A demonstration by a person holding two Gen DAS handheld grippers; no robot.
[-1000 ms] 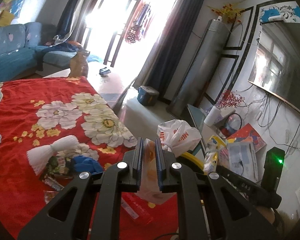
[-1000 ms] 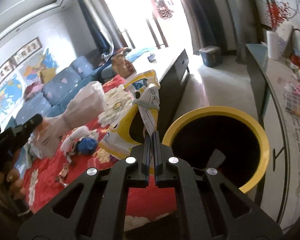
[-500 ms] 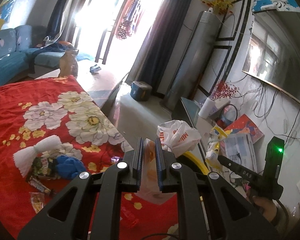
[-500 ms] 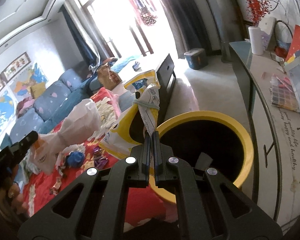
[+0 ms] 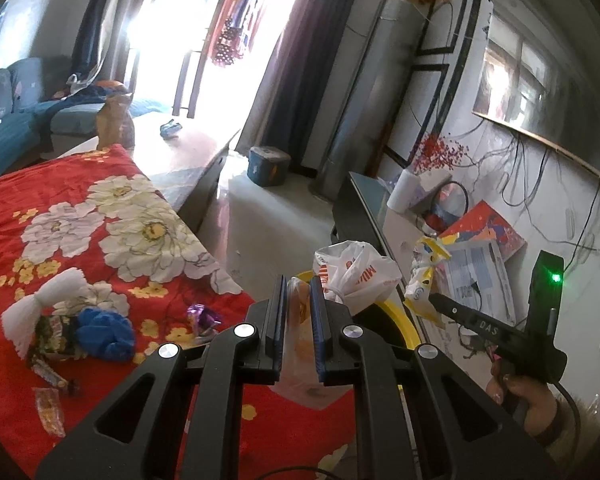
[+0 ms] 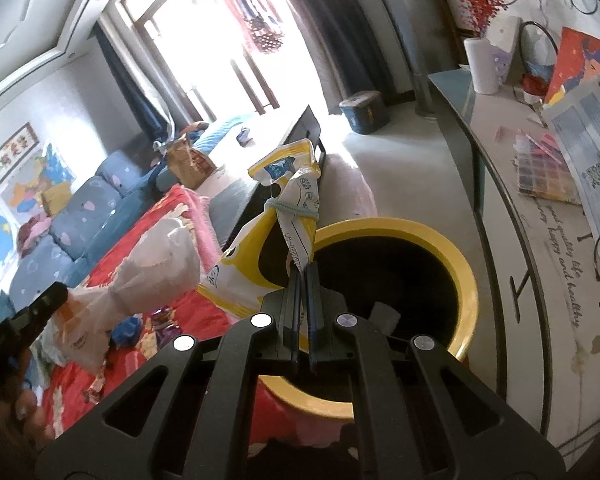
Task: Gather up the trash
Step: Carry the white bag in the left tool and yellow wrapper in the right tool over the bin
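Your left gripper (image 5: 298, 312) is pinching the neck of a thin white plastic bag (image 5: 352, 276), whose bulk stands up at centre right of the left wrist frame, just above the yellow bin (image 6: 396, 312). Your right gripper (image 6: 302, 276) is pressed together on the tail of a yellow and white snack packet (image 6: 288, 216) tied off with a band, held up at centre frame over the bin's near left rim. Holding each piece by its narrow end lets it hang clear of the fingers, so it should drop cleanly into the dark opening once you let go. More trash waits on the red floral bedspread (image 5: 80, 208) at lower left: a blue crumpled cloth (image 5: 104, 334), a purple wrapper (image 5: 202, 316) and small sweet wrappers (image 5: 50, 404).
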